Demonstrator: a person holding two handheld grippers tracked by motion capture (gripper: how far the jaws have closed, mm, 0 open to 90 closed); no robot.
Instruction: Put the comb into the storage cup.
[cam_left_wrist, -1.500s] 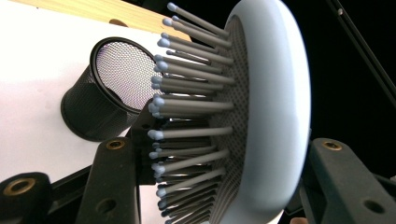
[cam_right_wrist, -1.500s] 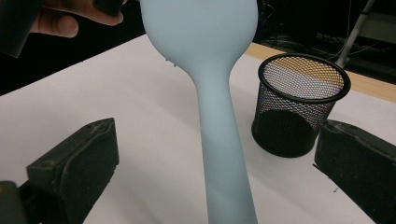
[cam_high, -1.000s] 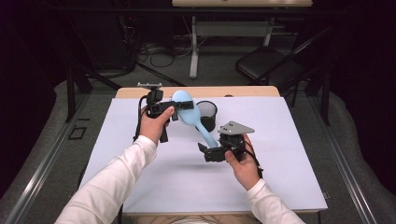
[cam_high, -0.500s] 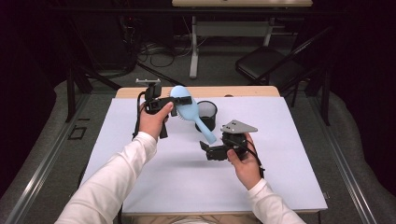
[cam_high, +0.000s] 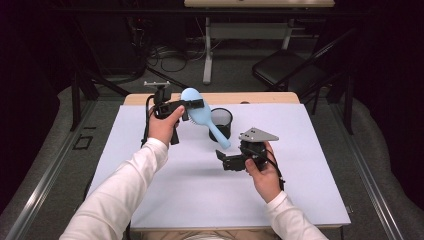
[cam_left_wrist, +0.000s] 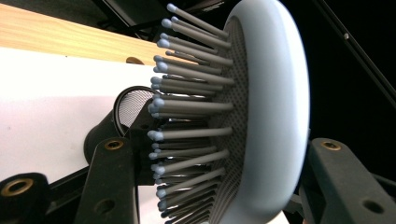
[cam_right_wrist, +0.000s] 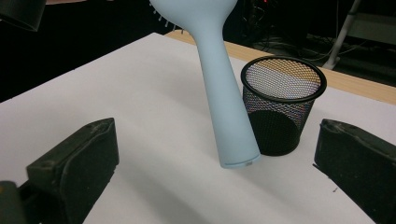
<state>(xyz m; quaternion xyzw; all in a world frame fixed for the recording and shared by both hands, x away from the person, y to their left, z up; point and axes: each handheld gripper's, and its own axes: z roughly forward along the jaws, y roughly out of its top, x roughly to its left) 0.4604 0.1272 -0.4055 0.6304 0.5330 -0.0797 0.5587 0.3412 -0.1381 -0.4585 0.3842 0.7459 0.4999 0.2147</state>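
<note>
A: Note grips. Left gripper (cam_high: 192, 103) is clamped on the head of the blue hairbrush (cam_high: 202, 116), one jaw on the smooth back, one among the bristles (cam_left_wrist: 187, 107). Right gripper (cam_high: 220, 156) stands with jaws apart, nothing between them.

B: Brush position relative to the mesh cup (cam_high: 221, 123)?

A: Held off the bench (cam_high: 165, 190), head up and on the cup's left, handle slanting down so its butt end (cam_right_wrist: 239, 161) hangs just in front of the cup, on the near side. It is not inside the cup.

B: Key relation for the next move?

A: Long axis runs from the left gripper down toward the right gripper; the handle's free end lies just ahead of the open right jaws. My judgement: the right hand is nearer to the handle, and could take it or steer it into the cup.

B: Any writing?

A: None readable on brush, cup or grippers.
</note>
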